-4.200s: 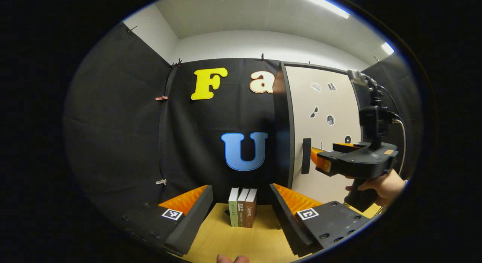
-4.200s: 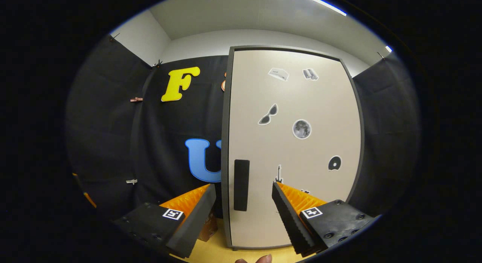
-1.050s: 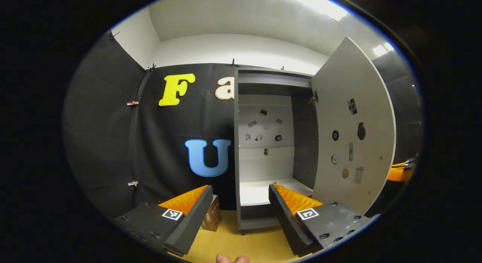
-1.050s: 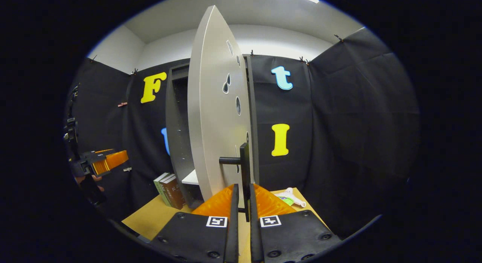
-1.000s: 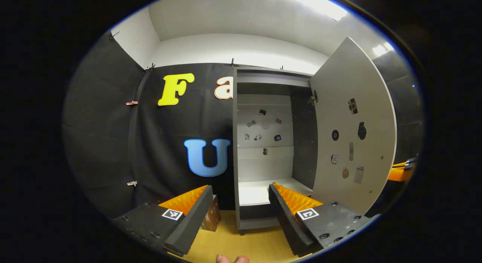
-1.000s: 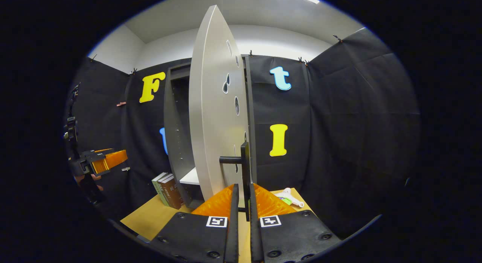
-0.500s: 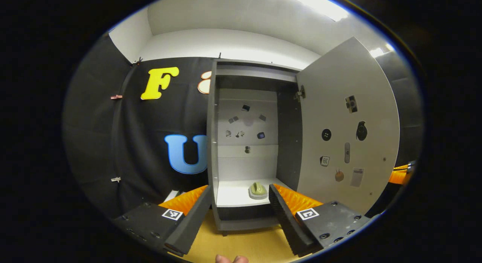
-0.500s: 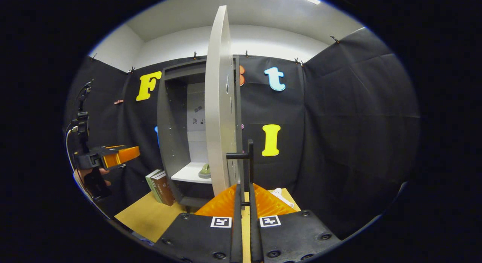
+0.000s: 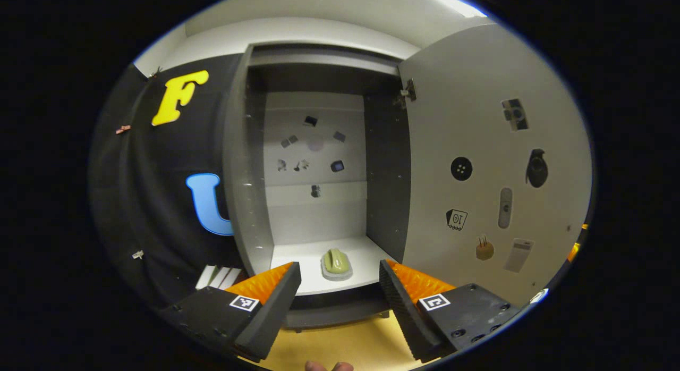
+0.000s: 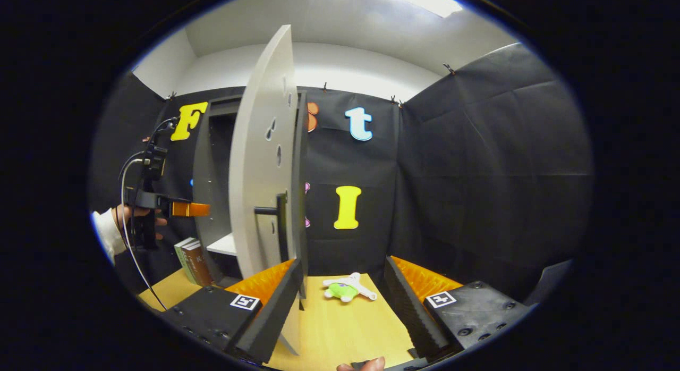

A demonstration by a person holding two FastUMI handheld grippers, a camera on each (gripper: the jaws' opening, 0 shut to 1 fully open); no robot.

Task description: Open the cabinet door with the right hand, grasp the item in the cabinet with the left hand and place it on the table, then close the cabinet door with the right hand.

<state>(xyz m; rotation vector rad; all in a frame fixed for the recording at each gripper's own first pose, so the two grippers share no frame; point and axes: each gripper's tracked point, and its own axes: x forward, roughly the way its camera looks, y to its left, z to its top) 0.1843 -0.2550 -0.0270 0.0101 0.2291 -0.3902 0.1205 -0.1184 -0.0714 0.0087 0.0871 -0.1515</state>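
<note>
Cabinet open, item on shelf, both tools empty

Cabinet (image 9: 247, 163) stands open on the table (image 10: 345, 323), its door (image 9: 478, 148) swung wide to the right in the left gripper view; in the right gripper view the door (image 10: 260, 169) is seen nearly edge-on, with its handle (image 10: 279, 222) free. Stickers dot the back wall and the door's inner face, too small to read. The shelf (image 9: 308, 278) has bare room around the item (image 9: 336, 263), a small green lump on a pale base, sitting near the shelf's front edge; what it is cannot be told. Books (image 10: 191, 262) stand left of the cabinet, their spine text too blurred to read. A toy (image 10: 348, 288) lies on the table. The left tool (image 9: 337, 294) is spread wide, holding nothing, in front of the shelf and apart from the item. The right tool (image 10: 342, 302) is also wide open and empty, its left finger just beside the door's edge.
</note>
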